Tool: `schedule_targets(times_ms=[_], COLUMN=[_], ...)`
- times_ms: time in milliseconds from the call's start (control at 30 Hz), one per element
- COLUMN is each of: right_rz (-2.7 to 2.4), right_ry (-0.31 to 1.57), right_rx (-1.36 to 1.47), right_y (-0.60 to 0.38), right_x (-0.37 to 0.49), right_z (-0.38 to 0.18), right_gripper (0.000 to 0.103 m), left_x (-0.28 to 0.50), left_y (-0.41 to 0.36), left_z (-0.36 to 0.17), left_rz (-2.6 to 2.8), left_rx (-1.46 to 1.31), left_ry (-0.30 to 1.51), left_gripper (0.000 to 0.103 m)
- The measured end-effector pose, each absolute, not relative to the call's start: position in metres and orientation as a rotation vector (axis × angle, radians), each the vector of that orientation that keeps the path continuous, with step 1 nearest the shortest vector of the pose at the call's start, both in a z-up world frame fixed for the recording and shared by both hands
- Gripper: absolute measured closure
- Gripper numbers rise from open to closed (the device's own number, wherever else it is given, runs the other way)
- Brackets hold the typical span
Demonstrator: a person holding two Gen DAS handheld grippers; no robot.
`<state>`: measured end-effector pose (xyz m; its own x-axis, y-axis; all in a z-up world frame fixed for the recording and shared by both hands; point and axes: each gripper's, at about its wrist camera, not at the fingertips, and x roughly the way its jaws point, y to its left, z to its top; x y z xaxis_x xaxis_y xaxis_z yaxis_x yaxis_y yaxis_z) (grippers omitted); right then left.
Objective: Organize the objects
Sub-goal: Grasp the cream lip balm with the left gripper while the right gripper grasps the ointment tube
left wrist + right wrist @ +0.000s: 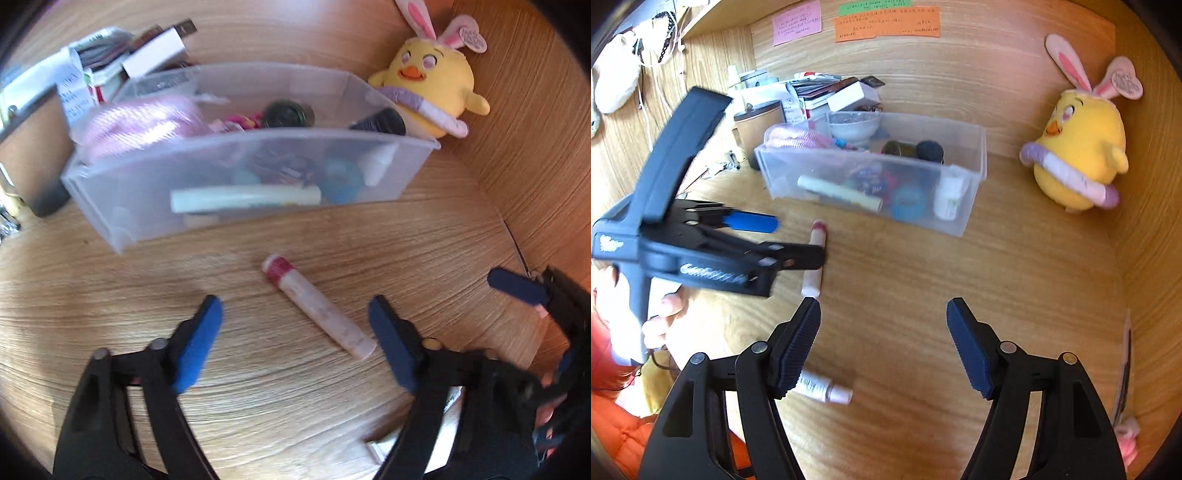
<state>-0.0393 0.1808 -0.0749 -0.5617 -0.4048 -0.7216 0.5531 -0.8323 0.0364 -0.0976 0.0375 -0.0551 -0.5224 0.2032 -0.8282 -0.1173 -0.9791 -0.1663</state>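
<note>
Blue pads of my left gripper sit lower centre, jaws wide and empty, straddling the pink tube on the desk below the clear bin. Right gripper gapes empty too. Next, I reckon: drop, pinch, lift into the bin.

No text legible. Sticky notes on the wall and white lettering on the left gripper are too blurred to read.
</note>
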Motion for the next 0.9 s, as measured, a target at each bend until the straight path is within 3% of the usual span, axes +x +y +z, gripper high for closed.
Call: schedule_targets(times_ms=[400,700,800,900], right_rz=[-2.218,-2.148,-2.142,-2.139], right_ry=[0.336,0.458,0.451,0.449], right_rx=[1.015,1.036,1.046,1.047], right_y=[0.166,0.149,0.146,0.142], right_x=[-0.009,0.0,-0.007,-0.014], right_z=[-0.091,-0.109,-0.112,-0.111], right_gripper=[0.035,0.036,0.046,0.066], left_x=[-0.08,-0.051,-0.044,-0.042], left_y=[0.036,0.007,0.003,0.003], left_z=[-0.058,-0.06,-0.06,-0.06], left_rz=[2.632,2.643,2.639,2.647], left_rx=[-1.406,-1.376,-1.37,-1.355], left_ry=[-0.001,0.049,0.057,0.07], left_gripper=[0.089,0.089,0.089,0.089])
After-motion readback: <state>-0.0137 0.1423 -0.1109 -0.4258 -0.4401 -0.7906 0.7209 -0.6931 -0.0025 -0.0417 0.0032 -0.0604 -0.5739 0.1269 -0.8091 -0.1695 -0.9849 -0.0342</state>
